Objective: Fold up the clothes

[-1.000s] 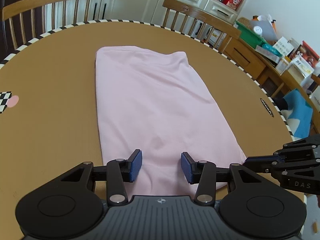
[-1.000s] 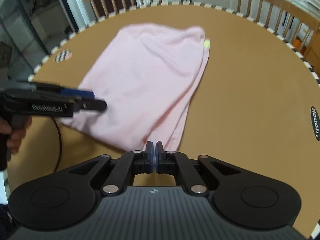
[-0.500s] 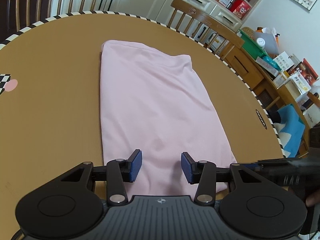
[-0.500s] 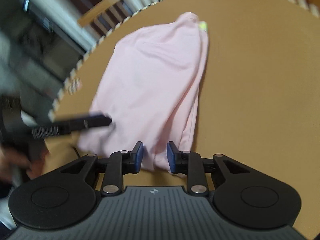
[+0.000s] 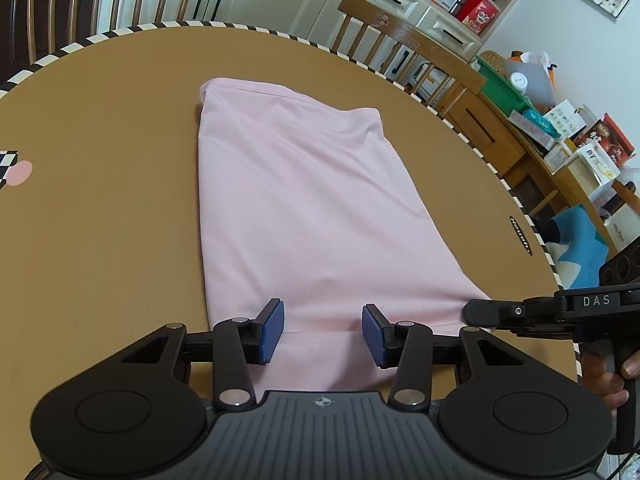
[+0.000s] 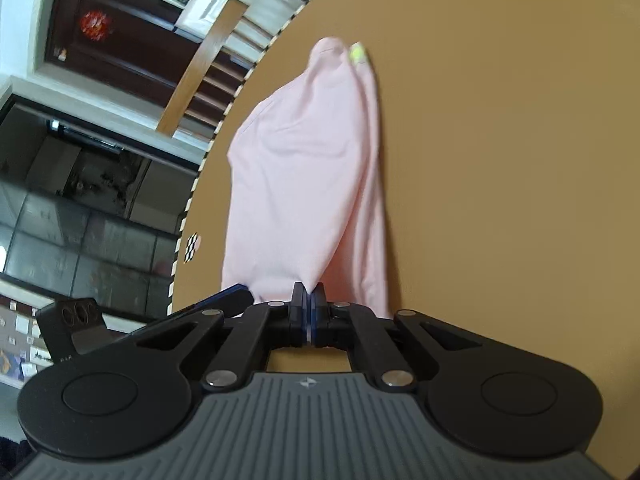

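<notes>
A pink garment [image 5: 304, 208], folded into a long strip, lies flat on the round brown table [image 5: 100, 208]. My left gripper [image 5: 323, 332] is open, its blue pads [image 5: 272, 330] standing either side of the garment's near hem without pressing it. My right gripper [image 5: 474, 312] comes in from the right, level with the near right corner. In the right wrist view my right gripper [image 6: 309, 312] is shut, and the pink garment [image 6: 304, 184] puckers up into its pads. The left gripper's blue pad [image 6: 236, 294] shows just to its left.
Wooden chairs [image 5: 400, 40] stand around the table's far rim, with white cabinets behind. A cluttered sideboard [image 5: 560, 132] with boxes is at the right. A checkered sticker [image 5: 12, 168] marks the table's left edge. A hand [image 5: 612, 380] holds the right gripper's handle.
The right gripper rolled and dropped toward the garment's near corner, opened briefly, then shut on the cloth. The left gripper kept its place and its opening.
</notes>
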`<state>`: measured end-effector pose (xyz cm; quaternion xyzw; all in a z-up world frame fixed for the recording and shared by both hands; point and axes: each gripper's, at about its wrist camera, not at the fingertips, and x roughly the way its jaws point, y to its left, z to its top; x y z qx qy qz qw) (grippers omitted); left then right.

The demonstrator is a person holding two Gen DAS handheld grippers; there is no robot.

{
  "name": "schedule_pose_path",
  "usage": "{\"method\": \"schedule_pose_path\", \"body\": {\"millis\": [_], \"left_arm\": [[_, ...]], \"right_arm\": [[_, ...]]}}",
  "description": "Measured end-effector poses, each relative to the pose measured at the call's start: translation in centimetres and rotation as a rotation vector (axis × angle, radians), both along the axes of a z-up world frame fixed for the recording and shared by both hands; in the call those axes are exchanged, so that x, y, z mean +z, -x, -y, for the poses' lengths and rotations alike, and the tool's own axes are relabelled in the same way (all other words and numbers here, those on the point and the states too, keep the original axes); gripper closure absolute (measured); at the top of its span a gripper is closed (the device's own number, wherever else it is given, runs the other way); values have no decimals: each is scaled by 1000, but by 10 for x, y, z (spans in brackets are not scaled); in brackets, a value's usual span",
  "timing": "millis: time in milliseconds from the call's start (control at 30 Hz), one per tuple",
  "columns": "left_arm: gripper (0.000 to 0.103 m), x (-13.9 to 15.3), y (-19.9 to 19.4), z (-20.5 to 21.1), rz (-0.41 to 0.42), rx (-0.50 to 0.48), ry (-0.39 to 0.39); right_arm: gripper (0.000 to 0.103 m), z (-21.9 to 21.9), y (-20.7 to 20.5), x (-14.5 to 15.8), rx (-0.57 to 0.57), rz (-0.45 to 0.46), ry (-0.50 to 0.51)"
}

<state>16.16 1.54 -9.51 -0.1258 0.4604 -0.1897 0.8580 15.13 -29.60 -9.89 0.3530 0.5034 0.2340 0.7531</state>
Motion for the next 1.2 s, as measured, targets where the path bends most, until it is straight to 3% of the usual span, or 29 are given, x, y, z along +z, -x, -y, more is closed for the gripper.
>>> {"method": "schedule_pose_path", "body": {"millis": [100,133,233,333,433,500,633,700,767,867,1033,1200], "left_arm": [[56,2,-1,-1,-8,-11,-7],[56,5,-2,-1,-18,-20,-14],[52,25,9,-4,46,-56,-84],[49,29,25,0,91,-128,-135],[49,10,32,3,22,-120,-122],[49,7,39,3,49,-100,-119],[52,14,46,1,55,-136,-143],[53,26,42,-7,125,-127,-105],[49,37,22,-10,213,-102,-79],[47,34,-28,-6,273,-79,-77],[49,8,-110,4,219,-59,-122],[50,6,-150,-4,211,-21,-156]], "right_arm": [[100,-8,-2,-7,24,-35,80],[95,-9,-3,-5,31,-33,92],[89,-12,0,22,43,65,242],[83,-24,-3,48,54,246,402],[83,-48,-23,50,83,348,412],[84,-66,-43,39,117,373,426],[85,-83,-78,30,158,355,558],[80,-86,-96,35,148,372,595],[71,-93,-119,44,133,414,583],[73,-105,-157,45,130,427,610],[76,-101,-202,24,99,342,685],[76,-89,-208,31,14,368,642]]}}
